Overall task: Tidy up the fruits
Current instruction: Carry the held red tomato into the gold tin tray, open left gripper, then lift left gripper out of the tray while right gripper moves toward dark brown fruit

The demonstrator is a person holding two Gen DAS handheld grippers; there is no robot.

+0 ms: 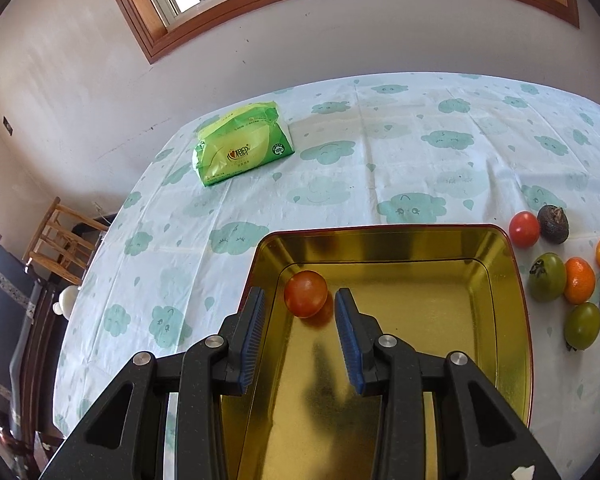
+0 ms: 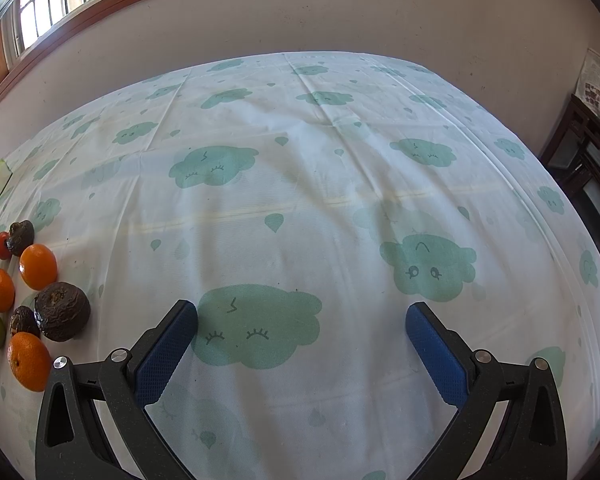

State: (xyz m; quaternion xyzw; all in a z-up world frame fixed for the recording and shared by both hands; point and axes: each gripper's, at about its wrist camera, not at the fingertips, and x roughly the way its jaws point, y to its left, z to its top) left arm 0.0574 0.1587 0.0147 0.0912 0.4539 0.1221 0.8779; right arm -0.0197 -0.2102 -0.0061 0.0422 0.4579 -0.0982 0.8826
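A gold metal tray (image 1: 380,229) with a red rim lies on the cloud-print tablecloth. A red-orange tomato (image 1: 305,294) rests on the tray floor near its far left corner. My left gripper (image 1: 299,296) hangs over the tray with the tomato between its blue fingertips; a small gap shows on each side and the pads do not press it. Loose fruit lies right of the tray: a red tomato (image 1: 524,229), a green tomato (image 1: 546,277), an orange (image 1: 579,280) and dark wrinkled fruit (image 1: 553,224). My right gripper (image 2: 302,320) stands wide open over bare cloth, right of the same pile of oranges (image 2: 38,266) and dark fruit (image 2: 62,311).
A green tissue pack (image 1: 242,146) lies at the table's far left. A wooden chair (image 1: 60,240) stands beyond the left edge, and dark furniture (image 2: 592,168) beyond the right. The wall and a window run behind the table.
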